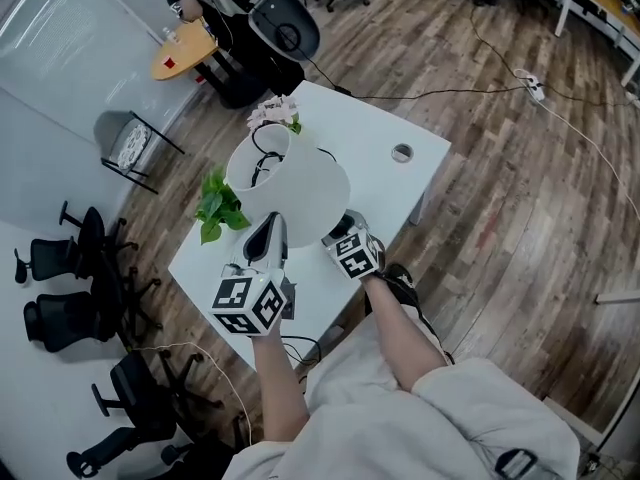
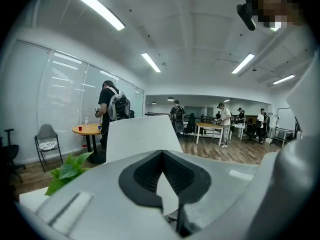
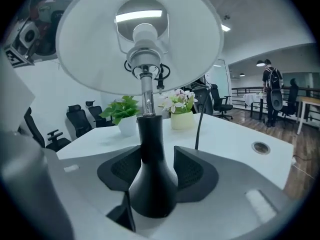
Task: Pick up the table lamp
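My right gripper's (image 3: 156,153) jaws stand wide apart with the table lamp's (image 3: 150,184) black base between them. There is a gap at the right pad; I can't judge contact at the left pad. My left gripper's (image 2: 162,156) jaws are pinched on a white edge, apparently the lampshade (image 2: 140,134) rising just beyond. In the head view the lampshade hides the base. Beyond the right jaws, the table (image 3: 235,134) carries a potted plant (image 3: 122,111).

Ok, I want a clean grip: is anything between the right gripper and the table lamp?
Nothing visible. The right gripper is open, jaws either side of the table lamp at its black base; the cord runs behind, outside them.
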Motion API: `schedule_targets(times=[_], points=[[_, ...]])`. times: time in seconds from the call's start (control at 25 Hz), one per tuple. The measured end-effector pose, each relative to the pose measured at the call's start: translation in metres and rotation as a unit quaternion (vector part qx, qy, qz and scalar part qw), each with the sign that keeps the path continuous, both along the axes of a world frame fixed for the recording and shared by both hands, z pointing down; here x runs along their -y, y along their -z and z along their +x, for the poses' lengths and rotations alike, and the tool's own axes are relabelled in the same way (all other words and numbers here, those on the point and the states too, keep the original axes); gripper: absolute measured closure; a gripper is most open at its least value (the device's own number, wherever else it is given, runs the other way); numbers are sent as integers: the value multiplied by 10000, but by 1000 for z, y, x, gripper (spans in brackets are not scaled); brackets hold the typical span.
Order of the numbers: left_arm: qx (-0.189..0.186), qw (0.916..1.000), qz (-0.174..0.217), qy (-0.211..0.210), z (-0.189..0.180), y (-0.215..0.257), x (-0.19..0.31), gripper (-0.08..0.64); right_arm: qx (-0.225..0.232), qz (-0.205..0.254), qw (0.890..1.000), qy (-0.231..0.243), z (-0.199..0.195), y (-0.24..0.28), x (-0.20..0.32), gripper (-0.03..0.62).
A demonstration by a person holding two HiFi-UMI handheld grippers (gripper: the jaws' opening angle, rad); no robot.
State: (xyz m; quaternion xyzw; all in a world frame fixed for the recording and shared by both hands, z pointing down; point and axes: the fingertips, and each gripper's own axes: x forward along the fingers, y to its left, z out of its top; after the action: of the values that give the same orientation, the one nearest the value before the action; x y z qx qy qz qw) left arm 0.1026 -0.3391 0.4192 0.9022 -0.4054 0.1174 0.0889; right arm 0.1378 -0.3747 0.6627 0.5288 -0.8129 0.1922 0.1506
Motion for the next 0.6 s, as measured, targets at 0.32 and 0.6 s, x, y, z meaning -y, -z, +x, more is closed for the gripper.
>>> schedule_targets(times=[0.32,0.6], points=[[160,9998,-108,95,-7,-10,19,560,-88,52,9998,196,-14,-4,25,394],[143,9994,-228,221,-13,-20,27,560,-97,181,9996,215,-11,0,29,400]])
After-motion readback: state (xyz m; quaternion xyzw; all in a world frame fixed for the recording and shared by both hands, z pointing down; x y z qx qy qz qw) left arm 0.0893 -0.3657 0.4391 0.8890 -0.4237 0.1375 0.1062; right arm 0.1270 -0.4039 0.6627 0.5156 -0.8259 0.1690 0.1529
